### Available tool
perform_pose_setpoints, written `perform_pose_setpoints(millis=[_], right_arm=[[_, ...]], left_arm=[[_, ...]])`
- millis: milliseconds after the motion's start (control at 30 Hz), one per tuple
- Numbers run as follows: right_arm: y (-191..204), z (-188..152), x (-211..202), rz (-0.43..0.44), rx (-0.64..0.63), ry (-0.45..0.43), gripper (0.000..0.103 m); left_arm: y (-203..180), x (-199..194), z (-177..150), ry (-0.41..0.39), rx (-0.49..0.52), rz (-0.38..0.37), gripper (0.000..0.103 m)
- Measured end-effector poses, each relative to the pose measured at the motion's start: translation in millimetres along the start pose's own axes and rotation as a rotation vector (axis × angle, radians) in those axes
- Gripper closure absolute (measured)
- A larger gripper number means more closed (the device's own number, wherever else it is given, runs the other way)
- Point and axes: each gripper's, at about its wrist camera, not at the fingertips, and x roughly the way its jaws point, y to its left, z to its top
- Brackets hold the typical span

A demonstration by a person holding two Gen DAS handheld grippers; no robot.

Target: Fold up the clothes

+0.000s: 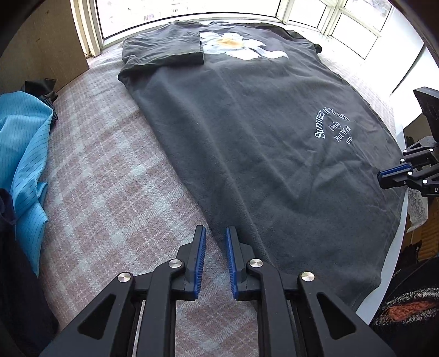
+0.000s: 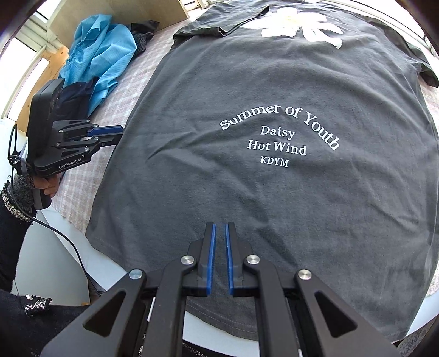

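The dark grey T-shirt [image 2: 274,192] is seen spread flat on the plaid cloth [image 1: 109,170] of the table, its long axis running from 6 o'clock up to 12 o'clock in the right wrist view, hem nearest the camera, daisy print [image 2: 299,24] at the far end by the window. One sleeve [image 1: 164,49] is laid folded inward over the body, at about 11 o'clock in the left wrist view. The white lettering is read upright from the hem side. The left gripper [image 1: 215,233] is held over the shirt's long side edge, jaws narrowly parted, nothing caught between the blue pads. The right gripper [image 2: 220,228] is poised above the hem, jaws all but pressed together, a thin slit left, no fabric pinched. A blue garment [image 2: 101,55] is bunched at 10 o'clock, well apart from the shirt.
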Motion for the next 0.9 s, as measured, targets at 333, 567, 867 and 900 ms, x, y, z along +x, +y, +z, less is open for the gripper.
perform_pose_setpoints(millis=[333, 567, 867, 900], right_arm=[[-43, -6, -14, -0.120, 0.080, -0.046, 0.092], [-114, -34, -39, -0.234, 0.251, -0.016, 0.093], [-163, -28, -60, -0.371, 0.316, 0.018, 0.087], [-171, -28, -66, -0.359, 0.342, 0.002, 0.087]], left_arm=[[-12, 2, 2, 0.005, 0.059, 0.017, 0.101], [6, -14, -14, -0.020, -0.018, 0.032, 0.101], [12, -20, 0, -0.034, -0.094, 0.061, 0.086], [16, -26, -3, -0.042, -0.107, 0.062, 0.086]])
